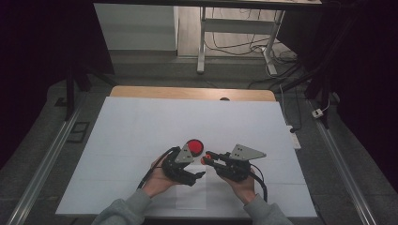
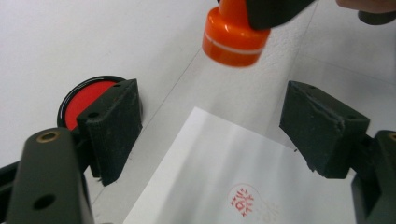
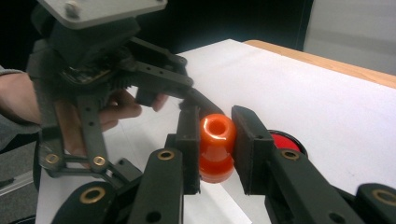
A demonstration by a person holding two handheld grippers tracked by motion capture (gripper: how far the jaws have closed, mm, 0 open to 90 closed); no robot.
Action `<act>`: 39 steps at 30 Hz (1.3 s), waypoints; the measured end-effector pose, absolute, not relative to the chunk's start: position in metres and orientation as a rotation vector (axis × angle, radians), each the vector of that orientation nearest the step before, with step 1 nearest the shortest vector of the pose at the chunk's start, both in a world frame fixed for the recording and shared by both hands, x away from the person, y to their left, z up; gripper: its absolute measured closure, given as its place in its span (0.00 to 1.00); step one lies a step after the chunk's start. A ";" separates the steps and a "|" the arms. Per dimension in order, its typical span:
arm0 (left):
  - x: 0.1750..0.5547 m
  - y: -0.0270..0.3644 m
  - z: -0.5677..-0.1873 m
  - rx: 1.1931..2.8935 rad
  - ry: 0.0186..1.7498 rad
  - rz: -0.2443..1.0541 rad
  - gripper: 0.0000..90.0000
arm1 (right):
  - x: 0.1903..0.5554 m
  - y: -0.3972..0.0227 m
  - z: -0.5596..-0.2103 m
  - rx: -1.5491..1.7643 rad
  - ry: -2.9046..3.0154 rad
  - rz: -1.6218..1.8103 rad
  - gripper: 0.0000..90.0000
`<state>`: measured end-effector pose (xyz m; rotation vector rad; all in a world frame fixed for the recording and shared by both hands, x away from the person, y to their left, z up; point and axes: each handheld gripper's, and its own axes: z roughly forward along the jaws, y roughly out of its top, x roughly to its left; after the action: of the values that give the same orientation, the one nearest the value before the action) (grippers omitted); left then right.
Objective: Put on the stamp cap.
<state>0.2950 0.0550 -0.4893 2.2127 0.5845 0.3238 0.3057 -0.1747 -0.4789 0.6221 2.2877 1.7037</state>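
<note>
My right gripper [image 3: 217,135] is shut on the handle of an orange stamp [image 3: 216,161], whose round base [image 2: 233,37] hangs above the white table. Below it lies a white sheet of paper [image 2: 210,172] that bears a red stamped mark [image 2: 243,200]. My left gripper [image 2: 215,116] is open over that sheet, with nothing between its pads [image 2: 114,126]. A round red ink pad [image 1: 195,146] in a black case sits just beyond the two grippers, beside the left gripper's left jaw. In the high view the stamp [image 1: 205,160] is between the left gripper [image 1: 197,177] and the right gripper [image 1: 207,157].
A white cover [image 1: 141,126] lies over the table, whose wooden far edge [image 1: 187,91] shows behind it. Metal rails [image 1: 47,154] run along both sides on the floor. Cables and a desk frame [image 1: 202,42] stand beyond the table.
</note>
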 end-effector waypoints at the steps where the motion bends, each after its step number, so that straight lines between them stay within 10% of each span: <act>1: 0.294 0.057 -0.489 2.212 0.586 0.327 0.22 | 0.306 -0.175 -0.479 0.625 2.286 1.704 0.80; 39: 0.253 0.179 -0.491 2.089 0.821 0.407 0.25 | 0.314 -0.192 -0.474 0.675 2.241 1.692 0.80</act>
<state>0.2526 0.1788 -0.4911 2.0886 0.8206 0.4066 0.3138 -0.1923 -0.4739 0.6752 2.2412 1.6919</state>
